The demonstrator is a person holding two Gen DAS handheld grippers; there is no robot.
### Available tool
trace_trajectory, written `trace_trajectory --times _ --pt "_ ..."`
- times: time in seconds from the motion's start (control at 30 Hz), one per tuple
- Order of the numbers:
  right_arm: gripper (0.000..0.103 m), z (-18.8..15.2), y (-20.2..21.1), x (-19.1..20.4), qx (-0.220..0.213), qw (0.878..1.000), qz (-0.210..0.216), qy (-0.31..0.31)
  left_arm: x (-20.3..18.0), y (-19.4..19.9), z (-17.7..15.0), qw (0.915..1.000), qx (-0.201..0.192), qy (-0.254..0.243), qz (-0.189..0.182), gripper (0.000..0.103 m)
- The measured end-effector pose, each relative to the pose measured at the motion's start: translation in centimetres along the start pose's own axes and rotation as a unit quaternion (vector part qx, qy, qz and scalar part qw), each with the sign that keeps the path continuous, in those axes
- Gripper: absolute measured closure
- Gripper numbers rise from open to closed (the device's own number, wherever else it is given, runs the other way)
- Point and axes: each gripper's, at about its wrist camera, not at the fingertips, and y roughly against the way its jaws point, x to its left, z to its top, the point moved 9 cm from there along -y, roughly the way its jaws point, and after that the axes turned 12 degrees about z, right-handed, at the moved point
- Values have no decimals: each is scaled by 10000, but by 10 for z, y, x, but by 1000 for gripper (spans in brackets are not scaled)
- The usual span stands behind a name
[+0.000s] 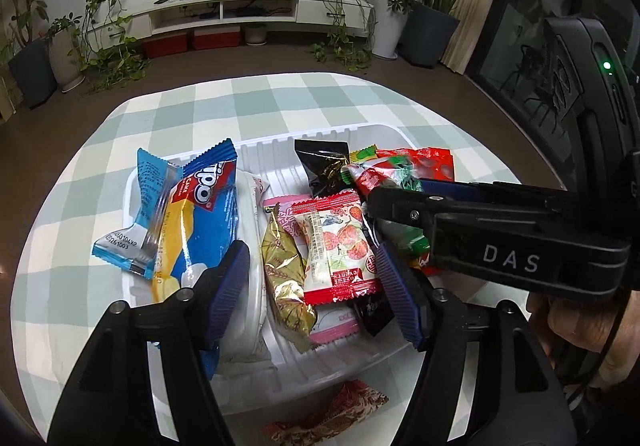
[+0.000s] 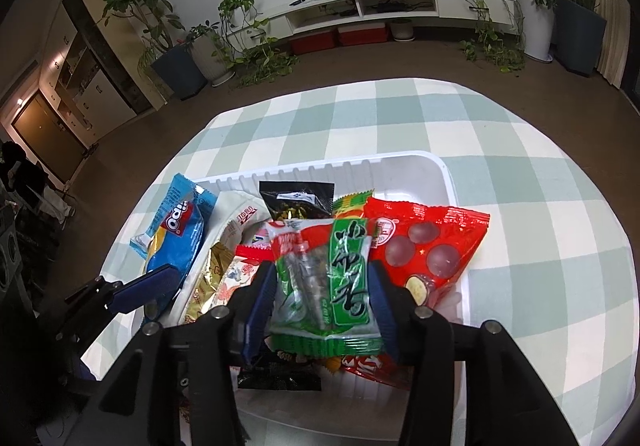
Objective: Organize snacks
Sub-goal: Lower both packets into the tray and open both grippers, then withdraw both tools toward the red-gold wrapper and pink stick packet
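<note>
left gripper jaws were apart, gold packet and red packet loose between them, lower middle | right gripper jaws hugged green packet, grip unclear | all over white bin

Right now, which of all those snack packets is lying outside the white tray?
The orange-red patterned packet on the checked tablecloth, just in front of the white tray. Every other packet visible sits in the tray.

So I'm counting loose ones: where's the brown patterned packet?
Left wrist view, bottom centre: the brown patterned packet lies on the checked cloth, outside the white tray's near rim.
</note>
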Motion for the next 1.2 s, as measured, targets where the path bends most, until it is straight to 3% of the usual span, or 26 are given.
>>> trace_trajectory --times 0.23,0.33,0.43,0.53,0.77,0.9,1.2 --pt "48 -1 13 0 -167 9998 29 -85 0 22 -2 9999 -138 -50 -43 30" --pt "34 -3 30 2 -381 9990 117 -213 2 37 -7 9996 -205 -117 -147 17" --pt "21 -11 58 5 -705 9966 286 -315 -3 53 -23 9975 -194 -474 -483 6" --pt "14 -33 88 9 -942 9940 387 -394 -5 64 -47 9943 -117 -862 -609 5" --pt "12 -135 134 21 -994 9913 641 -571 -21 74 -118 9758 201 -2087 -626 5" --pt "12 -189 141 26 -858 9895 815 -828 -24 64 -129 9703 361 -2314 -602 5" --pt "12 -200 149 36 -926 9872 1012 -816 -19 39 -120 9669 764 -2382 -500 5"
